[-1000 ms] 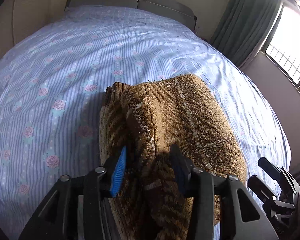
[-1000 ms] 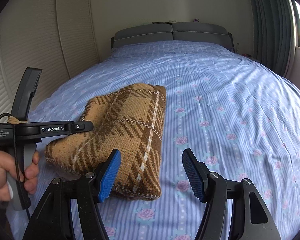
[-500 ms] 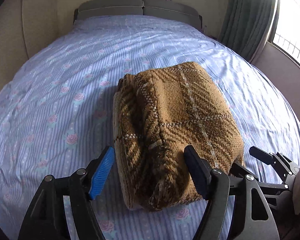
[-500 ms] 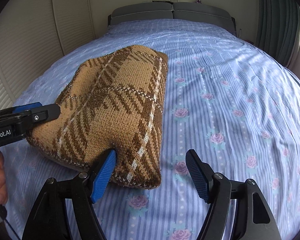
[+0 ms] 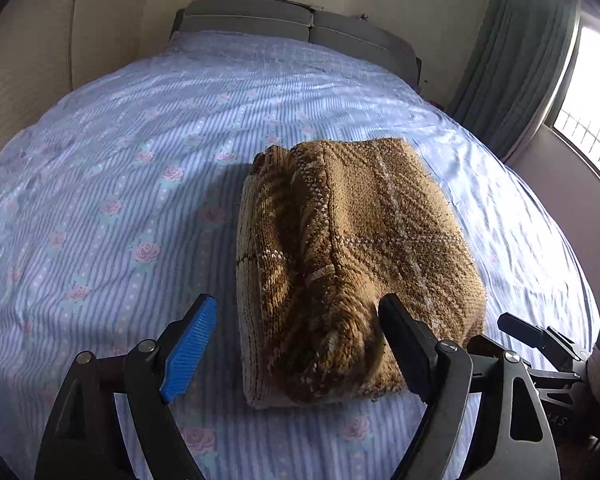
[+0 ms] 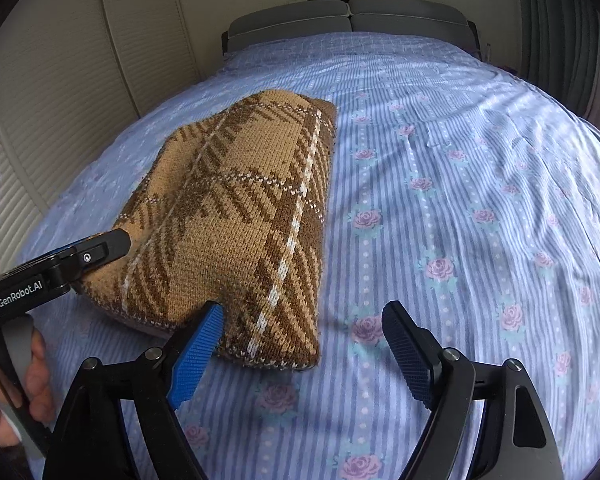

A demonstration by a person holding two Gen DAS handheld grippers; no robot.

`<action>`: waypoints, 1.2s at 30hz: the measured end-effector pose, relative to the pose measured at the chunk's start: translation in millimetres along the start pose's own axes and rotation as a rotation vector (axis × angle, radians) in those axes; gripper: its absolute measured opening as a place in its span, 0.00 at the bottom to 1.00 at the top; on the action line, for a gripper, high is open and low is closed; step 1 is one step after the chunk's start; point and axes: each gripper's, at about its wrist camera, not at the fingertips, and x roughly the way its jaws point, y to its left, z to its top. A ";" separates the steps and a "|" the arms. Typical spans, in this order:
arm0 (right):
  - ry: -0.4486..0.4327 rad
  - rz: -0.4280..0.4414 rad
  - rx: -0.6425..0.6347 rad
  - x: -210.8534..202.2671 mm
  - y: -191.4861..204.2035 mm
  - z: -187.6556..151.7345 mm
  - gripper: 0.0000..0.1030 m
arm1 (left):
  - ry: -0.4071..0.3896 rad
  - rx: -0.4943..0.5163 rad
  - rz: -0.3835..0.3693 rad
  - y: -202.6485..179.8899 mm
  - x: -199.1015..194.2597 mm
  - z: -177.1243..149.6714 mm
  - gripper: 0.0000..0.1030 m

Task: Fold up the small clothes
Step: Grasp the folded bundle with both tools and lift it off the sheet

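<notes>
Folded tan-and-brown plaid knitted garment (image 5: 352, 272) lying as a thick bundle on the blue striped bedsheet with pink roses (image 5: 112, 184), towards the near end of the bed, well short of the grey padded headboard (image 5: 296, 28) at the far end.

Left gripper (image 5: 296, 344) released, jaws just been widening: near left corner of the bundle sitting between them, blue ribbed left pad (image 5: 188, 352) clear of the knit with sheet showing in the gap, dark right pad (image 5: 404, 348) lying against the wool on top, no squeeze visible. Same gripper seen from the right wrist at the left edge (image 6: 100, 246), its black tip at the bundle's left side, a hand (image 6: 24, 392) wrapped round its grey handle.

Right gripper (image 6: 300, 344) also released, jaws just been spreading: near right corner of the garment (image 6: 236, 216) between them, blue left pad (image 6: 196, 356) just touching the near edge of the knit, dark right pad (image 6: 408, 356) over bare sheet, well apart from the cloth.

Grey-green curtain (image 5: 516, 56) and bright window (image 5: 592, 128) at the far right; cream slatted wardrobe doors (image 6: 52, 92) along the left wall.
</notes>
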 end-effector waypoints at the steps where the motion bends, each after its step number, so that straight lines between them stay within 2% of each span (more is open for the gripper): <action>1: -0.001 0.027 0.014 -3.6 -3.3 2.0 0.79 | 0.002 -0.024 -0.001 0.2 -5.0 -1.8 0.82; 5: -0.016 0.108 0.079 -20.3 -22.2 11.2 0.80 | -0.010 -0.106 -0.005 1.8 -19.2 -12.9 0.92; 8: -0.021 0.172 0.106 -24.9 -35.4 24.3 0.80 | 0.004 -0.145 0.010 1.8 -13.4 -19.2 0.92; 12: 0.003 0.245 0.117 -12.7 -47.7 47.7 0.80 | 0.017 -0.276 -0.006 10.6 -1.3 -27.8 0.92; 18: 0.072 0.304 0.118 19.7 -52.4 71.3 0.80 | 0.011 -0.377 -0.028 17.6 13.5 -33.1 0.93; 29: 0.140 0.432 0.155 84.0 -48.9 90.2 0.80 | 0.019 -0.453 -0.110 24.6 35.2 -34.9 0.93; 36: 0.192 0.541 0.210 113.9 -45.6 96.5 0.83 | -0.022 -0.483 -0.136 27.6 36.6 -39.2 0.89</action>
